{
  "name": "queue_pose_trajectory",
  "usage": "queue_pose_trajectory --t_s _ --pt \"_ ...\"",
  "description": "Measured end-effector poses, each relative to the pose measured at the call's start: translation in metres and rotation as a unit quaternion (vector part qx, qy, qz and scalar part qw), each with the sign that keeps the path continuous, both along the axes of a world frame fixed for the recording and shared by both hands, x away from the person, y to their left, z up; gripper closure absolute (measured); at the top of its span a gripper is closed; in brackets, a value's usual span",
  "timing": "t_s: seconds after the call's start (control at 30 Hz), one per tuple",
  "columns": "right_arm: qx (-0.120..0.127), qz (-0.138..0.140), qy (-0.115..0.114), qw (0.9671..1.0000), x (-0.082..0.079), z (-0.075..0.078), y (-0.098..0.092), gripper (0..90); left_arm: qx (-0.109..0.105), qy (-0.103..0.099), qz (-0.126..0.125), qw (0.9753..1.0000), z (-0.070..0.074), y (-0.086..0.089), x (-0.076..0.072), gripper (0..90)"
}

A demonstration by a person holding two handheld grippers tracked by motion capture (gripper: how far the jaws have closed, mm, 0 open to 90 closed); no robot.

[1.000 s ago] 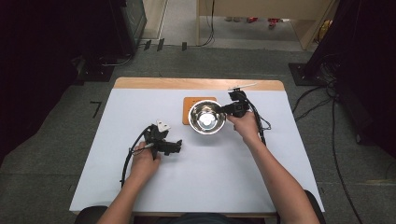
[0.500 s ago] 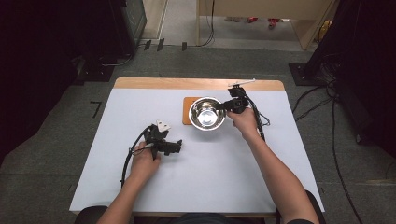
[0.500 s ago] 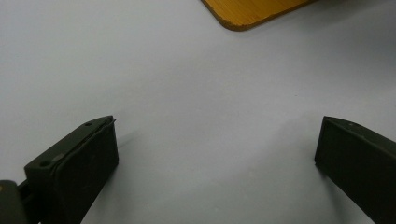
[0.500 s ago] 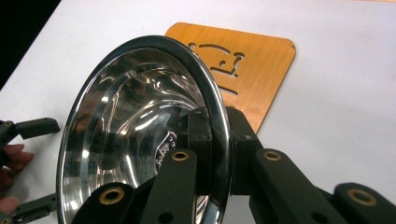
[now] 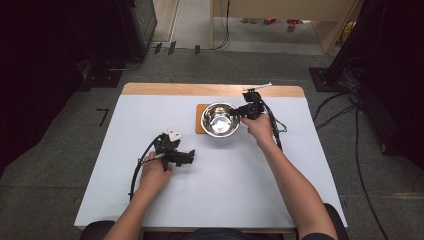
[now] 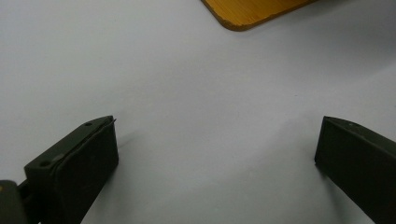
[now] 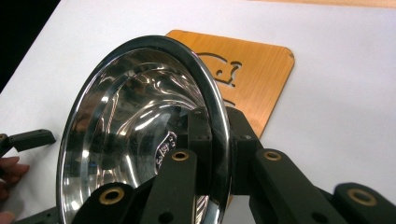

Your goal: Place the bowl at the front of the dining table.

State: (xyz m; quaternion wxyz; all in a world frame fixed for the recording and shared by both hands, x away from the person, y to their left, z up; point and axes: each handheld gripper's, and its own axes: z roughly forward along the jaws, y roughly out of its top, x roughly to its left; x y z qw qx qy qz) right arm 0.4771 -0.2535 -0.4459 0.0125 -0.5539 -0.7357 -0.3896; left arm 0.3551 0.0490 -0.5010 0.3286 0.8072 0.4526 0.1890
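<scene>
From above we see the steel bowl (image 5: 219,119) over the wooden board (image 5: 200,116), hiding most of it; our right tool (image 5: 243,112) grips the bowl's rim on the side away from the board's bare edge. Our left tool (image 5: 186,157) lies on the white worktop (image 5: 230,180), well apart from the board.

Along the left tool (image 6: 215,149) the jaws stand wide apart on bare worktop — just a corner of the board (image 6: 247,11) is cut off at the top.

Along the right tool (image 7: 219,140) the jaws are clamped on the tilted bowl (image 7: 140,126) rim; the board (image 7: 252,70) lies behind, its cut-out pattern half hidden.
</scene>
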Motion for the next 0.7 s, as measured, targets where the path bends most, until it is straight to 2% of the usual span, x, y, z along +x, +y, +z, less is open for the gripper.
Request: queue_pose_trajectory --t_s 0.7 --pt "-0.001 -0.026 0.009 0.9996 0.015 -0.004 0.0 83.4 0.0 0.0 0.0 1.0 0.0 0.0 0.0 0.0"
